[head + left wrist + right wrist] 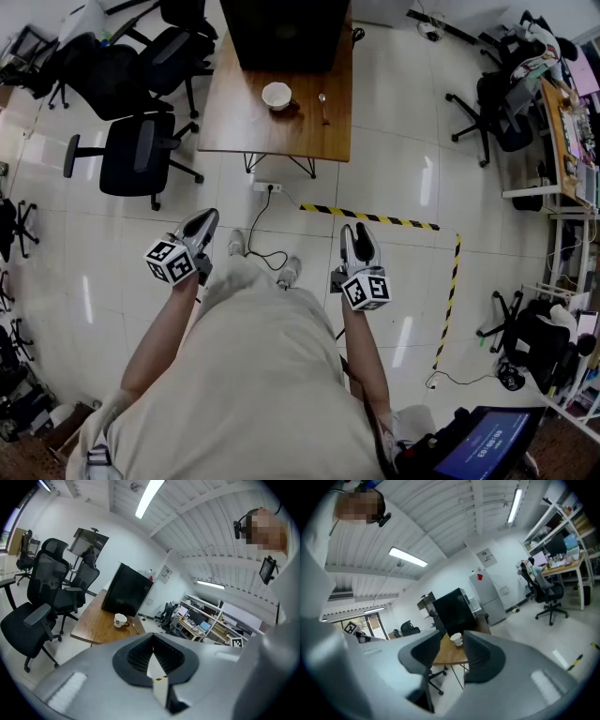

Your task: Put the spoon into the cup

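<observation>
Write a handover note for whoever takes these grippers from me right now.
Left gripper: shut, empty, held out in front.
Right gripper: open, empty.
Cup: upright on the wooden table, some way ahead.
Spoon: lying on the table to the cup's right in the head view, not touching it.
Done: nothing yet.
Left: walk up, pick up the spoon, put it in the cup.

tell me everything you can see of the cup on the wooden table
The cup is white and round and looks like glazed ceramic, with a small dark print on its side in the left gripper view. It stands upright, mouth up, and its pale inside looks empty. It sits on the wooden table, just in front of the black box. The spoon lies to its right in the head view, apart from it. Only the table touches it. A handle cannot be made out.
</observation>
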The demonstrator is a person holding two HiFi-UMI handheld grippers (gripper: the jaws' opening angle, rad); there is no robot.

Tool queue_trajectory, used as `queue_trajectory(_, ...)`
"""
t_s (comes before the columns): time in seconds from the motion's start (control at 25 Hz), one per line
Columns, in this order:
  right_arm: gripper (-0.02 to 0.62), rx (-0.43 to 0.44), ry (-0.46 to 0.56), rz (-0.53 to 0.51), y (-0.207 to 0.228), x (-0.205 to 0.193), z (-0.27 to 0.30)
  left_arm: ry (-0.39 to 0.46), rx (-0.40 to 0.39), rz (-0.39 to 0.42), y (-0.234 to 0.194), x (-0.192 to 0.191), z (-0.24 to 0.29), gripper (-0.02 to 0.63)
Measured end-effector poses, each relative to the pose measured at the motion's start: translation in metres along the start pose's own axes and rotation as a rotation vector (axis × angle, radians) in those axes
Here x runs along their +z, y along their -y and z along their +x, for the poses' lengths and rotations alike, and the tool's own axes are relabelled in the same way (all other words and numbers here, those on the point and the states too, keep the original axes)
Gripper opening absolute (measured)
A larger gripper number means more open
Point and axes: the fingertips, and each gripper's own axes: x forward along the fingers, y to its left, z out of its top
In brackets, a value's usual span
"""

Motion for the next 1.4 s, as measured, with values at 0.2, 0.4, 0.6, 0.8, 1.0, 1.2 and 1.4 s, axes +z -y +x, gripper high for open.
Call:
queue_trajectory(0.2, 0.144, 0.072, 0.036, 0.03, -0.016, 0.009, -0.001, 0.018, 0.006, 0.024, 0.001, 0.008, -0.004, 0.0)
queue_trajectory(0.4, 0.143, 0.123, 0.046, 0.065, -0.015, 0.011, 0.001, 0.056, 0.04, 0.038, 0.004, 0.014, -0.006, 0.0)
queue_trajectory(0.6, 0.143, 0.141, 0.055, 0.049, -0.009, 0.019, 0.013, 0.071, 0.036, 0.042, 0.002, 0.02, 0.006, 0.0)
queue_trajectory(0.8, 0.143, 0.106, 0.063, 0.033, -0.003, 0.028, 0.038, 0.069, 0.005, 0.046, -0.016, 0.041, 0.029, 0.0)
queue_trajectory(1.0, 0.143, 0.057, 0.07, 0.015, -0.01, 0.035, 0.078, 0.041, -0.044, 0.069, -0.055, 0.075, 0.062, 0.0)
queue_trajectory(1.2, 0.143, -0.032, 0.072, 0.016, -0.015, 0.044, 0.127, -0.027, -0.115, 0.106, -0.094, 0.112, 0.107, 0.0)
queue_trajectory(1.4, 0.143, -0.11, 0.064, 0.009, -0.024, 0.042, 0.174, -0.08, -0.195, 0.142, -0.125, 0.144, 0.138, 0.0)
